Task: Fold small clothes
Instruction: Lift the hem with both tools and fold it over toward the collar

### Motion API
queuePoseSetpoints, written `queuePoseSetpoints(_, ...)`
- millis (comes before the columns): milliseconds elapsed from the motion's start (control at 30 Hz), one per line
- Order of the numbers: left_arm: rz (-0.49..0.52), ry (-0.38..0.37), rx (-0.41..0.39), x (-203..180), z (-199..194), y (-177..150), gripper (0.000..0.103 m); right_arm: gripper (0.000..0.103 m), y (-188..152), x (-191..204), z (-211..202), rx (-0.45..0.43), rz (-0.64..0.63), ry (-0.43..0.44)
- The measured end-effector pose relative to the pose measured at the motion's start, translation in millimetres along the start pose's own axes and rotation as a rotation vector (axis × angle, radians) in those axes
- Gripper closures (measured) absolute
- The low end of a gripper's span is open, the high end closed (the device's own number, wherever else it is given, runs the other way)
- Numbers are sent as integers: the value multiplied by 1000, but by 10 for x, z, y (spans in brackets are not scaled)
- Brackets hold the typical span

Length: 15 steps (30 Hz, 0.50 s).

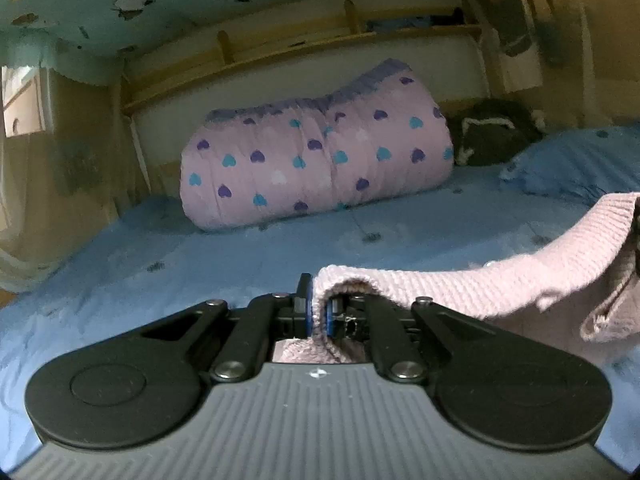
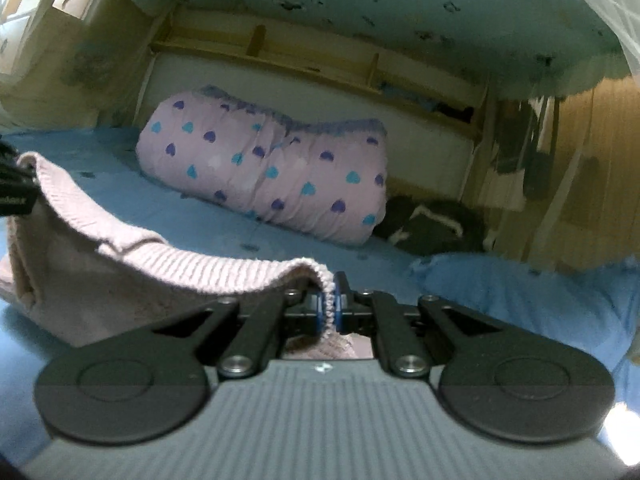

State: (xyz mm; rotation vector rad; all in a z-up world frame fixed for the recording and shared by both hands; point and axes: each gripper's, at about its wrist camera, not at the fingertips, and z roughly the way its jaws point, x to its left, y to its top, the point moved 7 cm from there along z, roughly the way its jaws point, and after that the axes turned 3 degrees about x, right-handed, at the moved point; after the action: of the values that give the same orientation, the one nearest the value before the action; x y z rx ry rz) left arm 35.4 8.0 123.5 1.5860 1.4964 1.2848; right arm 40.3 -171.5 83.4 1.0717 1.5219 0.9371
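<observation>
A bed spreads beneath everything, its sheet a soft blue cotton with small dark motifs; at its far end lies one rolled quilt, a plump pink cylinder printed with purple and teal hearts, its long axis running across the bed; beside it sits one dark garment with pale trim, and one blue pillow nearer the right edge. One pink knitted garment, ribbed and slightly fuzzy, hangs above the sheet, its ribbed edge stretched sideways between the two tools and sagging in the middle. The left gripper has its jaws clenched on one end of that edge; the right gripper has its jaws clenched on the other end.
</observation>
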Motion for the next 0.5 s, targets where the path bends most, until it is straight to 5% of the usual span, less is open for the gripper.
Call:
queuePoseSetpoints(233, -15, 14, 30, 2, 850, 237, 96, 95, 191, -10, 627, -14, -27, -32)
queuePoseSetpoints(500, 47, -1, 114, -205, 1869, -45, 96, 95, -59, 110, 1451, 75, -59, -33)
